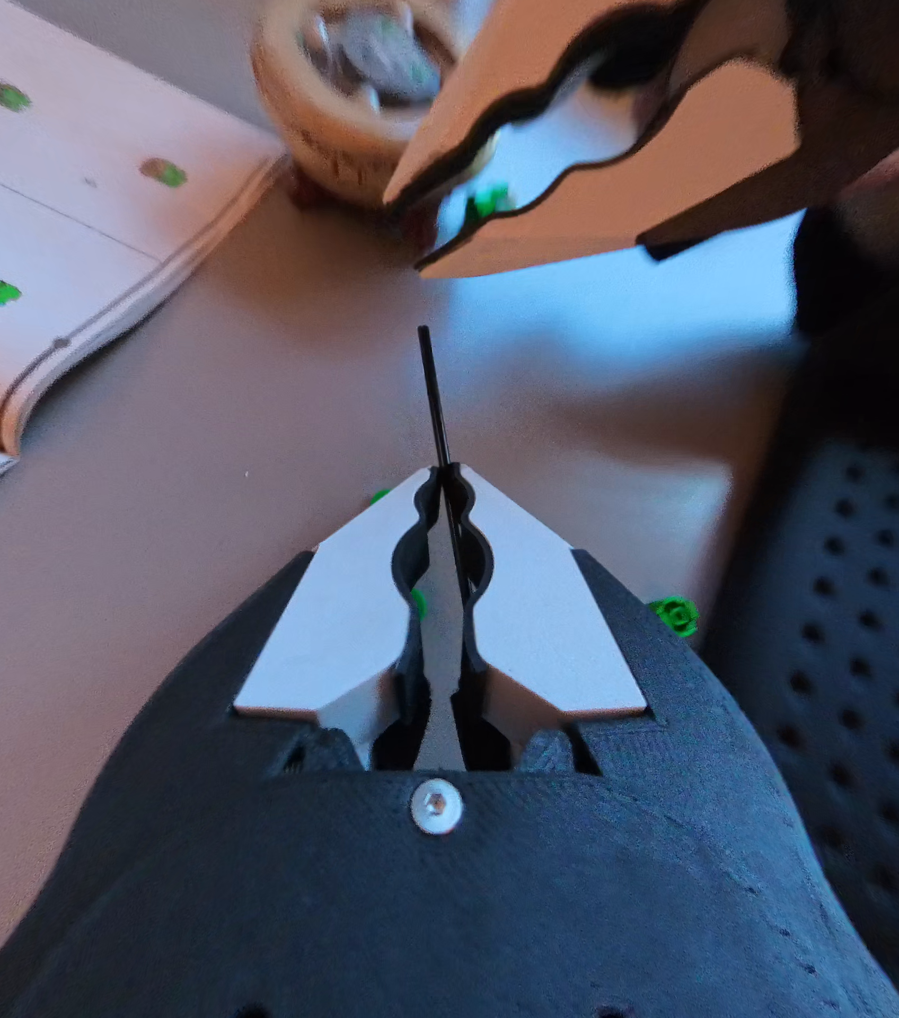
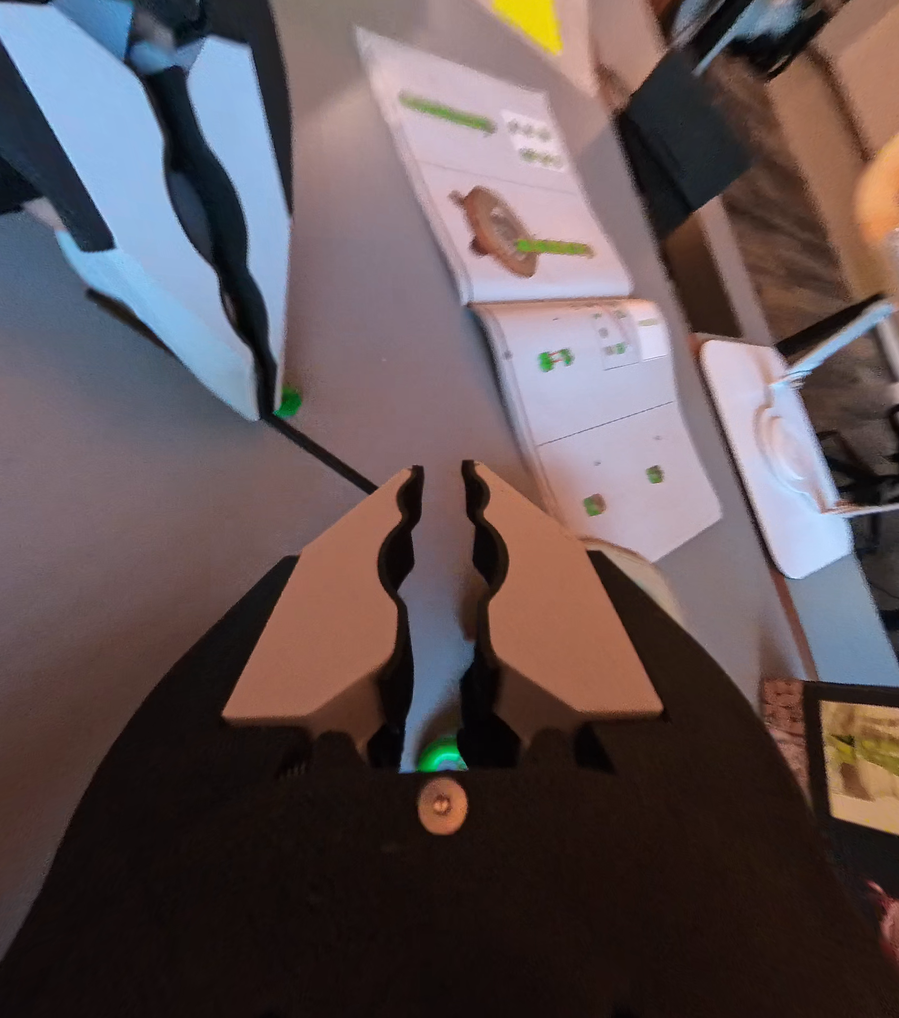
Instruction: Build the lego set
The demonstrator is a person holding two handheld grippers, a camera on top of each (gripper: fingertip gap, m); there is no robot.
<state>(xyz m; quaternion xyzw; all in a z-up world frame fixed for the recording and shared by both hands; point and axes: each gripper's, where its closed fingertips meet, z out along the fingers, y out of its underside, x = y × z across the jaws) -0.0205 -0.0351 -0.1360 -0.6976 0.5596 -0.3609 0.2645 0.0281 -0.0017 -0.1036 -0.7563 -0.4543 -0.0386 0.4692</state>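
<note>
Lego pieces lie loose on the grey table (image 1: pixel 216 551): a small round green piece (image 1: pixel 674 616) sits just right of the left gripper (image 1: pixel 443 471), whose jaws are pinched tight on a thin black rod (image 1: pixel 432 394) that sticks forward past its tips. Beyond the rod, the right gripper (image 2: pixel 443 468) hovers with a narrow gap between its jaws, holding nothing, another green round piece (image 2: pixel 439 757) showing below its fingers. Farther off lie the open instruction booklet (image 2: pixel 601 396) and a blurred tan bowl (image 1: pixel 326 137).
</note>
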